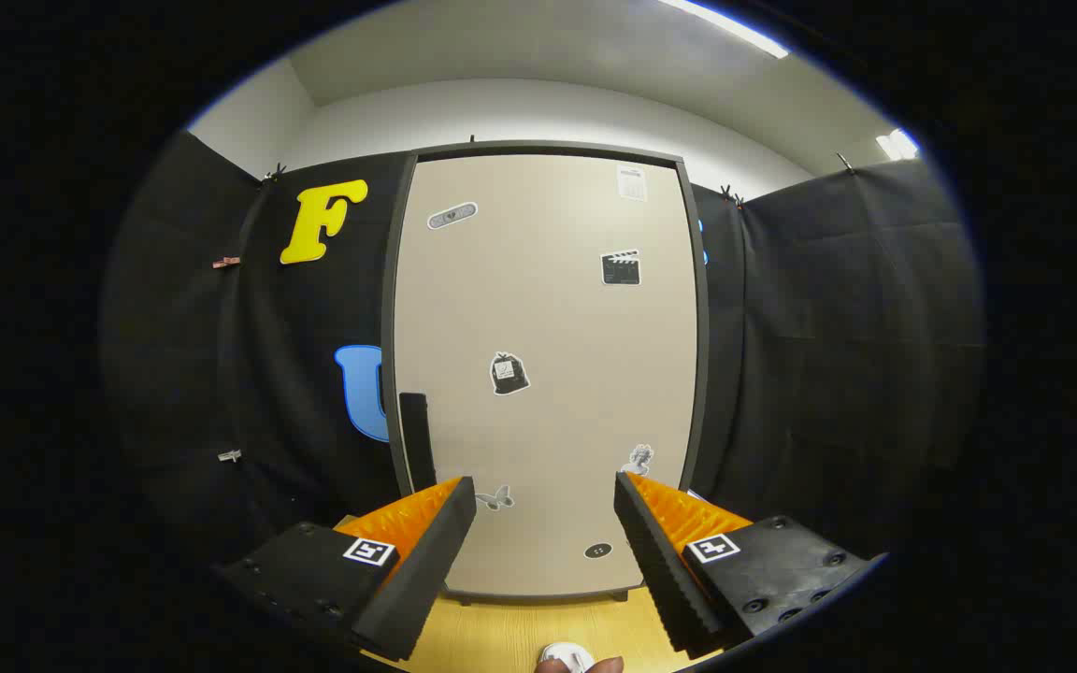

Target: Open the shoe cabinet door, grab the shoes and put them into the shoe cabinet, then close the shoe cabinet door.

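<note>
- Gripper view faces the cabinet (546,374) head-on; I see it standing on a wooden floor (510,636) against the black booth cloth (838,327).
- Its door (557,318) is beige, in a dark frame, and closed flat.
- A dark handle (415,439) runs upright along the door's left edge, just above my left finger.
- Several stickers dot the door: one near the middle (509,374), a clapperboard (621,267) up right, a butterfly (495,497) low down between my fingers.
- My gripper (546,491) has its jaws spread wide, nothing between them but open air and the door beyond.
- Both fingers sit short of the door, apart from it as far as I can tell.
- A small white thing (565,656) lies on the floor below the fingers, mostly cut off; I cannot tell if it is a shoe.
- White wall (538,112) and a ceiling light (730,26) show above the cabinet.
</note>
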The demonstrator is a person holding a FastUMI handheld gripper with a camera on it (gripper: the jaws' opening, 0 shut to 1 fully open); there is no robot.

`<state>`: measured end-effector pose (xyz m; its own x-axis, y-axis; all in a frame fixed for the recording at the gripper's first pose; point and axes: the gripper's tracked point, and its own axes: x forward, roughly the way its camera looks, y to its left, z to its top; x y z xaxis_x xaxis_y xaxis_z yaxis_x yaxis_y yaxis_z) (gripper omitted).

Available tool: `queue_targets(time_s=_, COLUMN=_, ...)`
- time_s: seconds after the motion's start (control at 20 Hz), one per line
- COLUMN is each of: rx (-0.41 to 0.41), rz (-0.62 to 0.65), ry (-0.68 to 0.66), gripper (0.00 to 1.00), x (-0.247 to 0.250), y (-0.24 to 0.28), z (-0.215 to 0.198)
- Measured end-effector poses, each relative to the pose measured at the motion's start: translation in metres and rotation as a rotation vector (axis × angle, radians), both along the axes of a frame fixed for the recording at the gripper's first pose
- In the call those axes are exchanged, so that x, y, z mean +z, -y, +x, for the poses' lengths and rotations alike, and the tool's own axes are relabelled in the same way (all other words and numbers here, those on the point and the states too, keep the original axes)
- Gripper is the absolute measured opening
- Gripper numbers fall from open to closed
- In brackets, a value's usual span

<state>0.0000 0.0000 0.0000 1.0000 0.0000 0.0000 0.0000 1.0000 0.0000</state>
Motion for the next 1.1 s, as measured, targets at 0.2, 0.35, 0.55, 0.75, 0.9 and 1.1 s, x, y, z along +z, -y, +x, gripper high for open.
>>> queue_targets(time_s=0.2, rx=0.003, rz=0.001, ry=0.007, gripper=0.97, x=0.004, y=-0.007, z=-0.007)
queue_targets(time_s=0.35, rx=0.002, rz=0.005, ry=0.014, gripper=0.97, x=0.007, y=-0.009, z=-0.012)
queue_targets(time_s=0.55, rx=-0.006, rz=0.003, ry=0.015, gripper=0.97, x=0.007, y=-0.009, z=-0.016)
queue_targets(time_s=0.75, rx=-0.003, rz=0.003, ry=0.014, gripper=0.97, x=0.008, y=-0.011, z=-0.019)
queue_targets(time_s=0.9, rx=0.016, rz=0.009, ry=0.011, gripper=0.97, x=0.008, y=-0.019, z=-0.019)
queue_targets(time_s=1.1, rx=0.047, rz=0.026, ry=0.013, gripper=0.98, x=0.012, y=-0.046, z=-0.005)
